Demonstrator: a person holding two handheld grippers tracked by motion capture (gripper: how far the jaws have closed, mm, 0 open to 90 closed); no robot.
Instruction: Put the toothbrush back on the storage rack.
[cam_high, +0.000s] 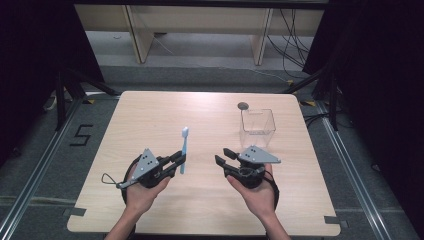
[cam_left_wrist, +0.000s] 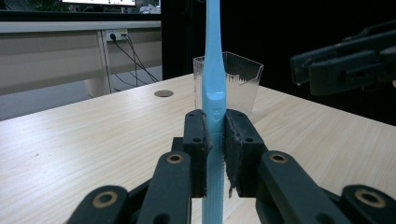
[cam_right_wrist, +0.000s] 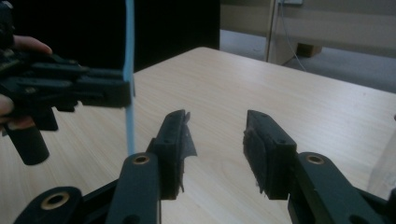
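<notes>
Left hand-held gripper (cam_high: 181, 159) is clamped tight on the toothbrush (cam_high: 184, 148), holding it upright above the surface (cam_high: 210, 200), bristle head at the top. Right hand-held gripper (cam_high: 223, 155) sits just across from it, jaws partly apart with nothing between them. Clear cup (cam_high: 258, 123) stands beyond, near the surface's far right corner.

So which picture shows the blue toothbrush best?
The high view: the whole toothbrush shows there, bristles up, clamped in the left gripper. The left gripper view gives a close look at its handle between the pads, head cut off. The right gripper view shows a thin blue strip.
</notes>
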